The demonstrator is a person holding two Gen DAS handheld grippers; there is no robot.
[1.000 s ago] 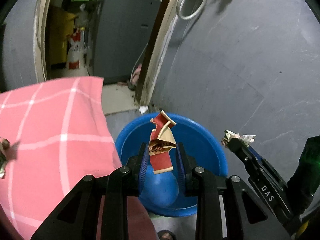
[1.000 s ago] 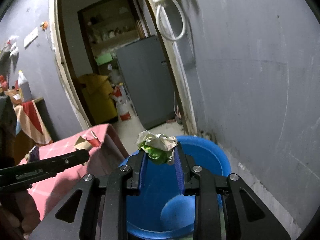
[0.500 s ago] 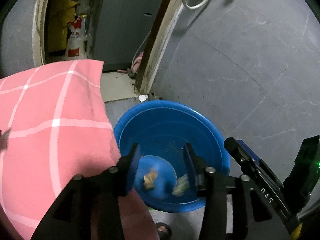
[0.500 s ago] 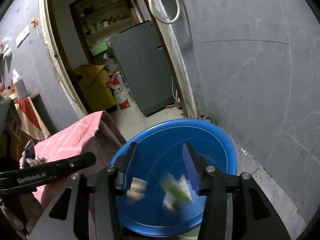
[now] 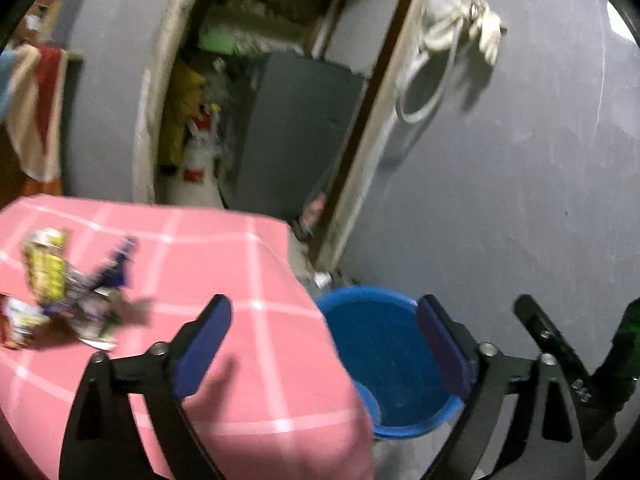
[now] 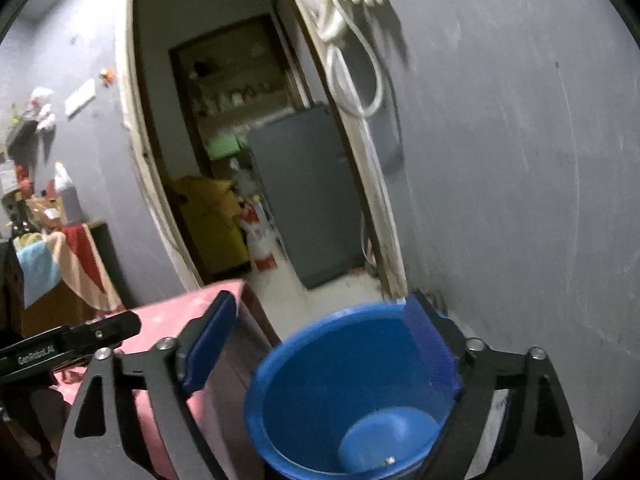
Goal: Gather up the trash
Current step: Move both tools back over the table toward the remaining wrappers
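Note:
A blue plastic bin (image 5: 392,364) stands on the floor by the grey wall, also in the right wrist view (image 6: 344,392). My left gripper (image 5: 324,344) is open and empty, above the table's corner and the bin. My right gripper (image 6: 320,344) is open and empty over the bin; it also shows in the left wrist view (image 5: 560,360). Several crumpled wrappers (image 5: 60,292), yellow, purple and white, lie blurred at the left on the pink checked tablecloth (image 5: 240,264). A small scrap (image 6: 389,460) lies at the bin's bottom.
An open doorway (image 6: 248,160) behind the bin shows a grey fridge (image 6: 308,196) and yellow bags. White cables (image 6: 352,40) hang on the grey wall. A cabinet with a striped cloth (image 6: 76,264) stands at the left. My left gripper's finger (image 6: 72,340) crosses the right wrist view.
Both grippers dropped their trash into the blue bin and opened wide. Both have since lifted and pulled back; the left one has swung left toward the table, where wrappers come into view.

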